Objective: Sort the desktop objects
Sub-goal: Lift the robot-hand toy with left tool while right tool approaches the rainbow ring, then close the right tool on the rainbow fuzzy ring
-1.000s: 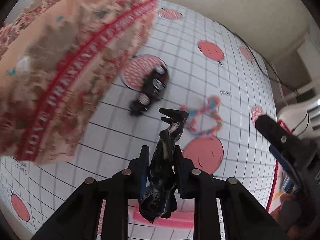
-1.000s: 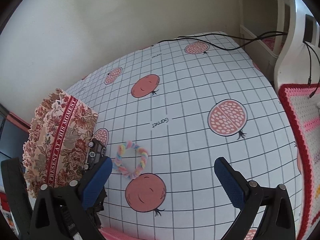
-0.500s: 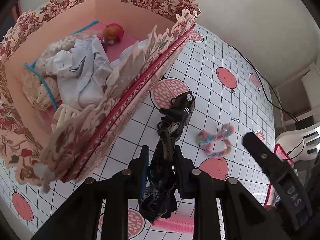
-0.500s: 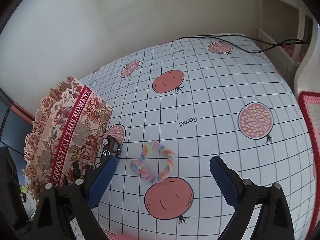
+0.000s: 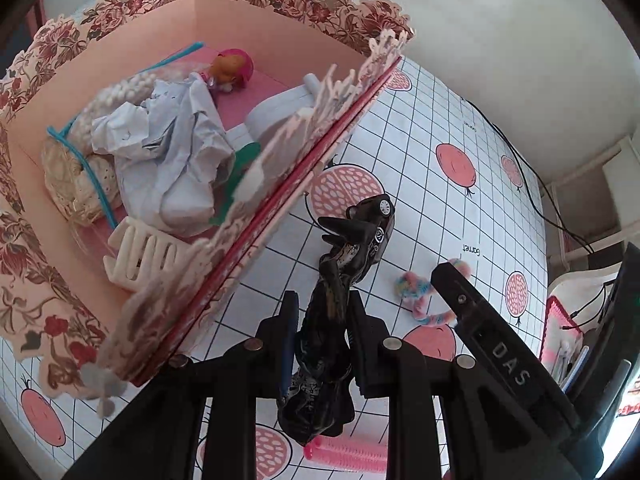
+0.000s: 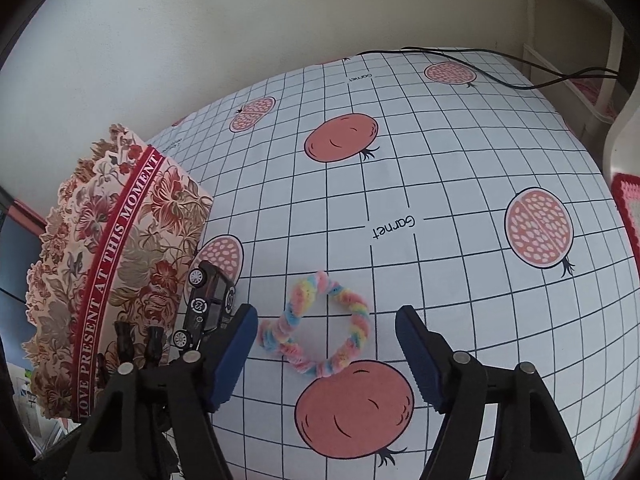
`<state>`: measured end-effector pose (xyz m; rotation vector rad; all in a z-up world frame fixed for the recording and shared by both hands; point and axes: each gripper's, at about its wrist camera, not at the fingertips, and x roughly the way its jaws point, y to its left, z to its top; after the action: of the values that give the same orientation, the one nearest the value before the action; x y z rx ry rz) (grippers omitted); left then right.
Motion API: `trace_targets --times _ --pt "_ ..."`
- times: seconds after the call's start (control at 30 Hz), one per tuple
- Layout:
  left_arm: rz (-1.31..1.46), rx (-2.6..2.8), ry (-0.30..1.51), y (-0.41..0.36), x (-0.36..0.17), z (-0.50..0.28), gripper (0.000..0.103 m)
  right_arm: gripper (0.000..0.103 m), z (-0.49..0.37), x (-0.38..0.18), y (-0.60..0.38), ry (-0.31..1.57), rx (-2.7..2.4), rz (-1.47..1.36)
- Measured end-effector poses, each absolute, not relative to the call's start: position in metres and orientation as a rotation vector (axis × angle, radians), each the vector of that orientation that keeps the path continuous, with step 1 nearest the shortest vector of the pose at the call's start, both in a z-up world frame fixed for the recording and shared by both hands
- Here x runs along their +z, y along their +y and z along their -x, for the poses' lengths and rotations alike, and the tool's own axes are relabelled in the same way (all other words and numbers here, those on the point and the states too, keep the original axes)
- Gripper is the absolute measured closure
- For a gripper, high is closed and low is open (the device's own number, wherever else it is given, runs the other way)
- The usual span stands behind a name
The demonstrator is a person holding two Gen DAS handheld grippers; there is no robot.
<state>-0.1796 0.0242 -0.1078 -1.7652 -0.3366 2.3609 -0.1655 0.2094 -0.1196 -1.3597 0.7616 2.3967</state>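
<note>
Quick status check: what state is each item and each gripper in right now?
Left gripper: shut on the black hair claw clip, beside the box.
Right gripper: jaws closing, nothing pressed; rainbow pipe-cleaner ring just ahead of them.
Floral box: open-topped, partly filled.
Black toy car: on its wheels, next to the box wall.
Pink hair roller: lying on the tablecloth.

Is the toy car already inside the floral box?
No: in the right wrist view the toy car sits on the tablecloth just outside the floral box, against its wall.
</note>
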Motion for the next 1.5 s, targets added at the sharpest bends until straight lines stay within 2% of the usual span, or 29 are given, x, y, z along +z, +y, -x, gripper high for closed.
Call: trace_targets --times 0.13,0.33,0.4,0.7,1.5 --pt "1.761 2.359 -0.346 0.0241 -0.1074 0.1803 0.078 0.029 0.1674 -0.1197 0.2094 0.779 2.383 1.366" --pt "1.76 2.361 -0.347 0.0234 -0.1073 0.1814 0.078 0.041 0.1707 -0.1227 0.2067 0.794 2.375 1.382" --pt "1.759 2.362 -0.349 0.0234 -0.1071 0.1818 0.078 0.048 0.1713 -0.1224 0.2056 0.793 2.378 1.384" --pt "1.759 2.365 -0.357 0.0235 -0.1081 0.1839 0.078 0.058 0.1722 -0.1205 0.2031 0.796 2.381 1.394" --pt "1.759 2.38 -0.338 0.0267 -0.1081 0.1806 0.078 0.057 0.169 -0.1272 0.2039 0.826 2.357 1.407"
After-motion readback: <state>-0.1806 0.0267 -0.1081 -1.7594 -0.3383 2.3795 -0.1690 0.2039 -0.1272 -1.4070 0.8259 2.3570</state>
